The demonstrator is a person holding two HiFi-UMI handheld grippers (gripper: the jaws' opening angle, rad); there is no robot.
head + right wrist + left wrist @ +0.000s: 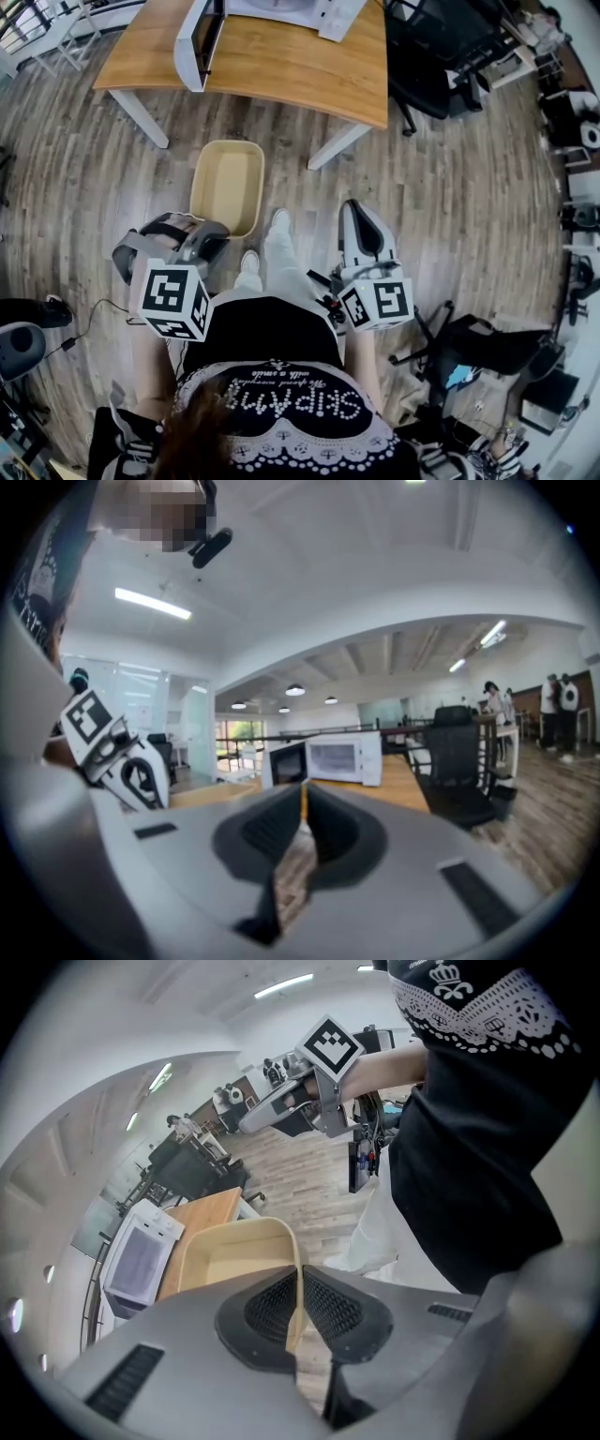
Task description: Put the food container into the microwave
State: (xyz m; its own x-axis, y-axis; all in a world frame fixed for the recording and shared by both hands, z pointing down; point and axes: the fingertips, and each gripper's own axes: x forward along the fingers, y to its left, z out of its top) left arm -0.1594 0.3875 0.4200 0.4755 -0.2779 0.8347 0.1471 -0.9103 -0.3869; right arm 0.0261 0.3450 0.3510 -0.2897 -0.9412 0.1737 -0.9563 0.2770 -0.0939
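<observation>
The left claw (298,1283) pinches the food container (230,1258) by its thin side wall, probably light, stiff plastic, while the right claw (305,799) is closed and empty.

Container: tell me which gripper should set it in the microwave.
Left. The left gripper clamps the container by its wall; the right gripper is shut on nothing. The microwave ahead stands open.

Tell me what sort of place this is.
Most likely an open-plan office or lab workspace. Black office chairs stand by desks, strip lights hang from an open ceiling, and a microwave sits on a wooden table over wood-plank flooring.
</observation>
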